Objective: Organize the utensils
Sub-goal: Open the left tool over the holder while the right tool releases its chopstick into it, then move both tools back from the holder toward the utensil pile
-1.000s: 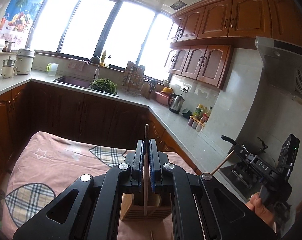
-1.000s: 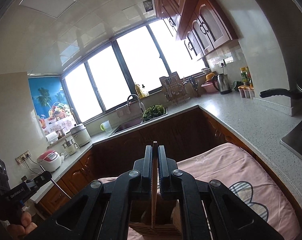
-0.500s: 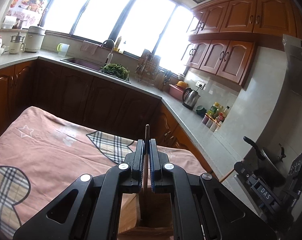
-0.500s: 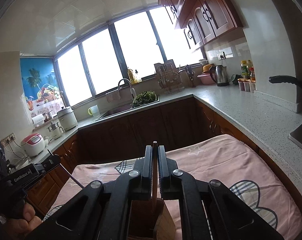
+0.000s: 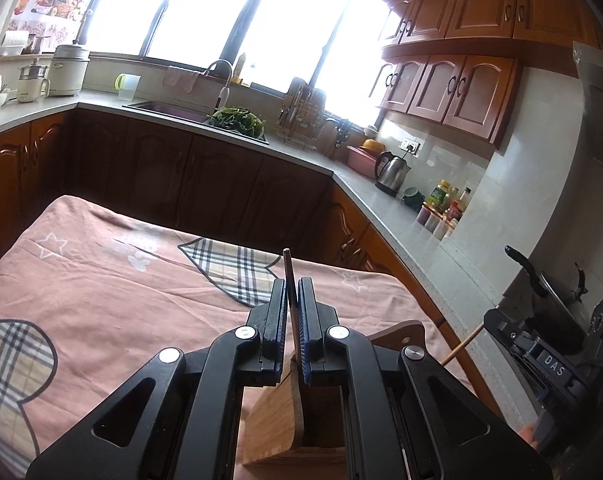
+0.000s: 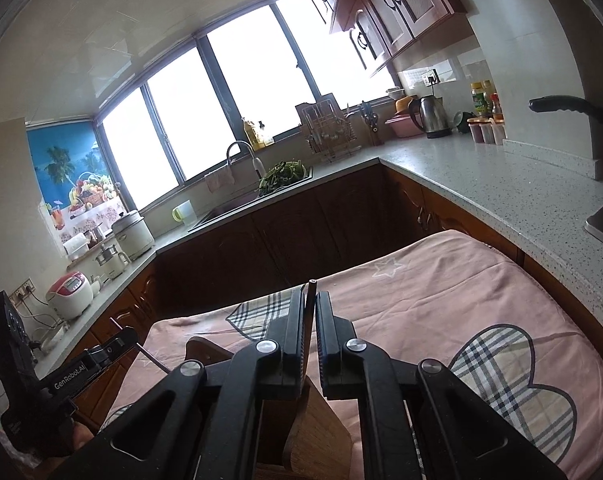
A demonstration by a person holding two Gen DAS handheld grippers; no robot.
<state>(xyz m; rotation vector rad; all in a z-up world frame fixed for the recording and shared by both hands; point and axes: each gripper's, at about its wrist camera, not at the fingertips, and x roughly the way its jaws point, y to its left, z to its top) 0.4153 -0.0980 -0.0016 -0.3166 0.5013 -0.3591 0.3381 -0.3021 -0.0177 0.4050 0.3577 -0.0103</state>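
right tongs [image 5: 469,342] marked "das", left tongs [image 6: 149,354] "genrobot.ai".

A table takes the lower half of both views, covered by a pink cloth [image 5: 101,280] with white stars and plaid hearts. A wooden holder [image 5: 277,424] stands on the cloth at bottom centre, its top open.

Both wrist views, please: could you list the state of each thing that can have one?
left gripper: slightly open, chopstick loose, leaning on one pad.
right gripper: slightly open, second chopstick loose.
wooden holder: upright, open top.
kettle: lid shut.
upper cabinets: doors shut.
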